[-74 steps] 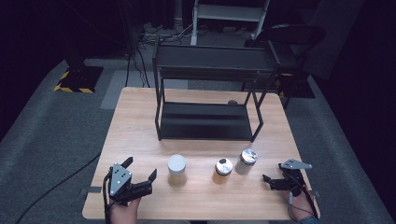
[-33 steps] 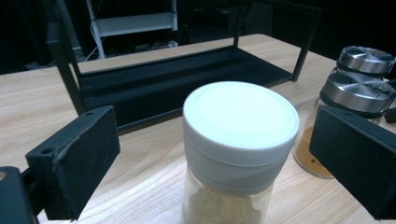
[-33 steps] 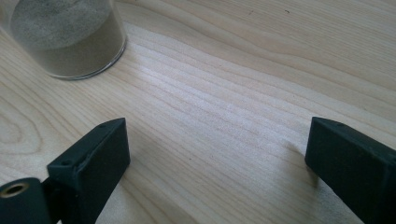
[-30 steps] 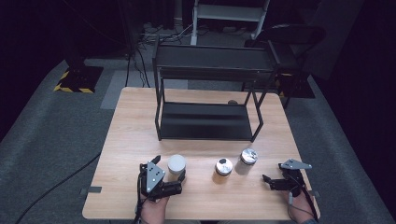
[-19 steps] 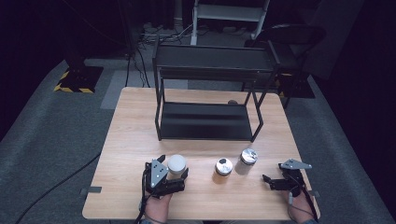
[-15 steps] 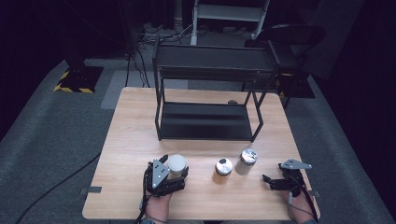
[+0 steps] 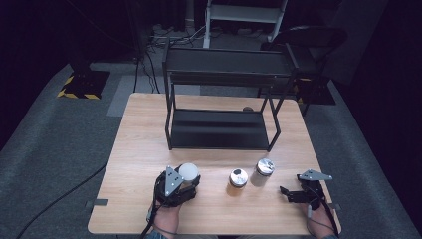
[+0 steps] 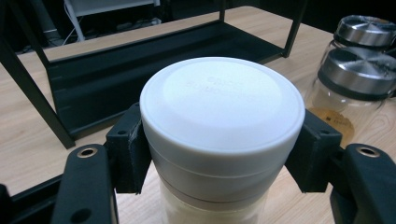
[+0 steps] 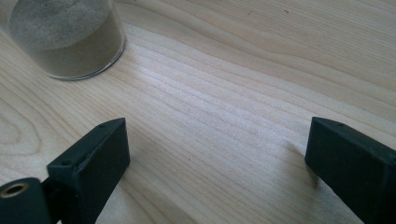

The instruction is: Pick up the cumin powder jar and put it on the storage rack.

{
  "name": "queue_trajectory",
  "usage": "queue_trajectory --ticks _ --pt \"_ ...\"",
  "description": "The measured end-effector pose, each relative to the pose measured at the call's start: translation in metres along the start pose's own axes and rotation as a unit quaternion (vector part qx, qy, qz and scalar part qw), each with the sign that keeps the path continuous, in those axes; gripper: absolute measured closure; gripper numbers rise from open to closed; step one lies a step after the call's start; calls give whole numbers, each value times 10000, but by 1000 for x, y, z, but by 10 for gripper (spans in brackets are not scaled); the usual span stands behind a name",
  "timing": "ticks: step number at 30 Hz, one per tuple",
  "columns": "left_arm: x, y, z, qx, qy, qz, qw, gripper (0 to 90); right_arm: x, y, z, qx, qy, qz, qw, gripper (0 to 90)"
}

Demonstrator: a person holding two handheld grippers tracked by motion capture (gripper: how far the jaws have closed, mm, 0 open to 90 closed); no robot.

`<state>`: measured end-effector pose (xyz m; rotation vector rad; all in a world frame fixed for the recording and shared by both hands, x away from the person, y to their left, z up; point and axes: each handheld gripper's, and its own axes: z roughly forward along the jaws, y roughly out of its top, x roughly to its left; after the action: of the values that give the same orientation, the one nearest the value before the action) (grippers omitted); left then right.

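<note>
The left gripper (image 7: 182, 183) sits at the lower left of the high view, its jaws having just been closing, and they now pinch the white-lidded round plastic jar (image 7: 188, 173) from both sides; in the left gripper view the pads (image 8: 128, 149) press just under the wide white lid (image 8: 219, 109), on the neck rather than the pale body below. The jar stands on the light wooden table (image 7: 139, 144), in front of the black metal two-tier rack (image 7: 219, 127). The right gripper (image 7: 294, 194) rests at the lower right of that view, jaws spread apart with nothing between them.

The grip looks high and narrow, so the jar could swing or slip out when lifted; a smooth neck would cause that. Two glass jars with steel lids (image 7: 239, 178) (image 7: 263, 168) stand near, at centre; a wide sweep towards the rack might knock them over. The rack's upper shelf hangs low, so the lid may strike its front bar if the jar goes in too high.
</note>
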<state>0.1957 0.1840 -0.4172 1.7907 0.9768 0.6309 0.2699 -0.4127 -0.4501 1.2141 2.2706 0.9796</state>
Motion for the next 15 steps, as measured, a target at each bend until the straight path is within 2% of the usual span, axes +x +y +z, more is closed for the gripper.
queue_trajectory --ticks 3,8,15 --pt "6 13 -1 23 -28 -10 10000 335 0 0 0 0 0 1 10000 63" --pt "14 37 1 37 -64 91 9999 334 0 0 0 0 0 0 10000 63" --pt "26 73 8 160 -134 44 9998 335 0 0 0 0 -1 1 10000 63"
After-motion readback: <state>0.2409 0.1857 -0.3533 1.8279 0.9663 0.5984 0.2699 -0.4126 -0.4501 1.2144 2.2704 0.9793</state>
